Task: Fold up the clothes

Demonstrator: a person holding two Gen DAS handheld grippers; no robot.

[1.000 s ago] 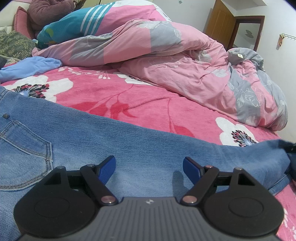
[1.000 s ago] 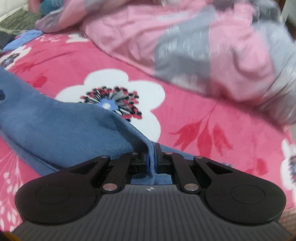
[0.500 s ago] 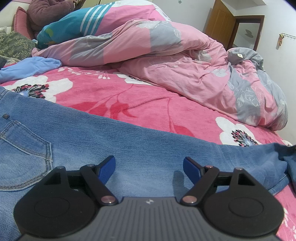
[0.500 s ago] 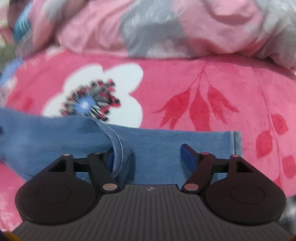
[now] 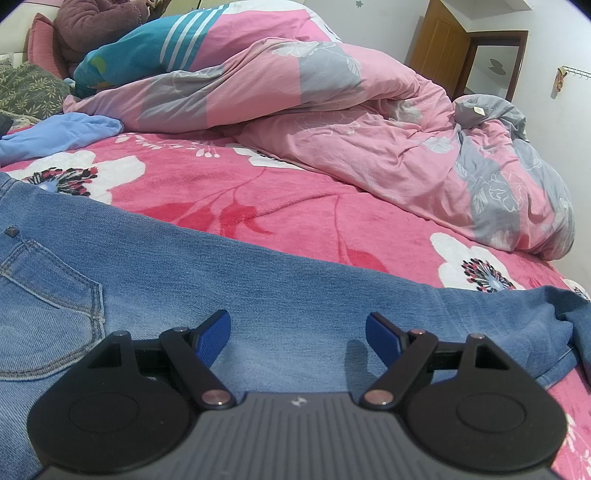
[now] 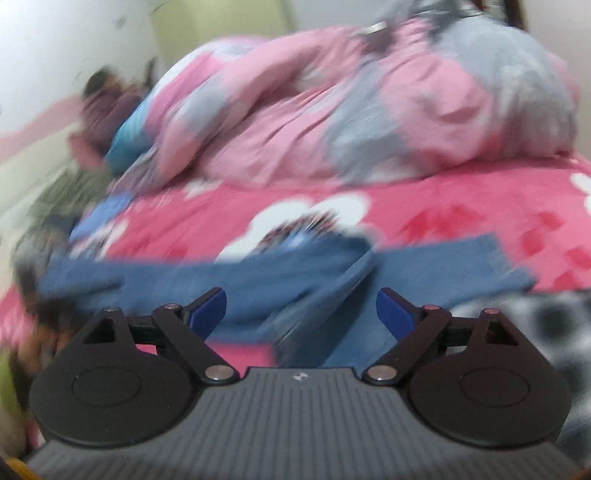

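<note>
A pair of blue jeans (image 5: 207,280) lies flat across the pink flowered bedspread (image 5: 280,199), back pocket at the left, leg running right. My left gripper (image 5: 298,332) hovers just over the thigh part, open, nothing between its blue pads. In the blurred right wrist view the hem end of the jeans' legs (image 6: 436,266) lies on the bedspread, partly folded over. My right gripper (image 6: 301,310) sits just short of that cloth with its jaws opening wide and nothing pinched between the pads.
A crumpled pink and grey duvet (image 5: 369,122) is heaped along the far side of the bed. A light blue garment (image 5: 55,133) lies at the far left. A person in a dark red top (image 5: 96,26) sits at the head. A black and white patterned surface (image 6: 535,325) shows lower right.
My right gripper let go of the jeans' hem, opened wide and swung back and sideways, so the hem now lies on the bed. The left gripper has stayed put.
</note>
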